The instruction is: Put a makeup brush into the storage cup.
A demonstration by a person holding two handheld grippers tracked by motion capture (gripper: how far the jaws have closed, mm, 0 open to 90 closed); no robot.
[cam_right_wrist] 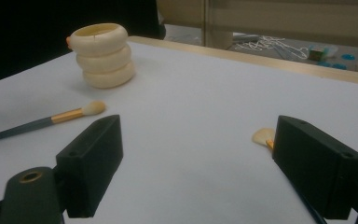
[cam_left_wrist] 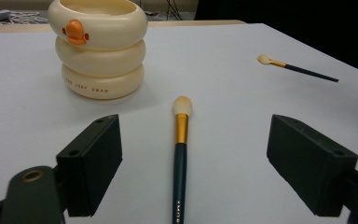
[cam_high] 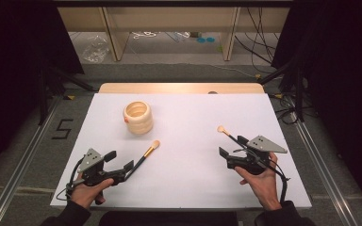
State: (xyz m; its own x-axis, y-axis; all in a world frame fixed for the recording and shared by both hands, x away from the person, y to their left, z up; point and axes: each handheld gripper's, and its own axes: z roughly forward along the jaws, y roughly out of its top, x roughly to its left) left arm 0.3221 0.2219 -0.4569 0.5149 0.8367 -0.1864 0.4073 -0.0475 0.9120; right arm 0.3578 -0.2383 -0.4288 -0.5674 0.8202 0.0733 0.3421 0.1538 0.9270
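A cream ringed cup (cam_high: 138, 117) with an orange duck bill (cam_left_wrist: 76, 31) stands upright at the table's back left. A dark-handled makeup brush (cam_high: 146, 152) lies flat in front of it. Its handle (cam_left_wrist: 180, 163) runs between the jaws of my left gripper (cam_high: 119, 161), which is open and clear of it. A second brush (cam_high: 226, 132) lies at the right with its pale head (cam_right_wrist: 263, 136) beside one jaw of my right gripper (cam_high: 233, 146). That gripper is open too, and the jaw hides most of that handle.
The white table top (cam_high: 188, 117) has a wooden strip (cam_high: 179, 87) along its far edge. Black curtains flank both sides. Cables (cam_high: 259, 42) and a plastic bag (cam_high: 95, 49) lie on the floor beyond. A "5" (cam_high: 62, 128) is marked on the floor at left.
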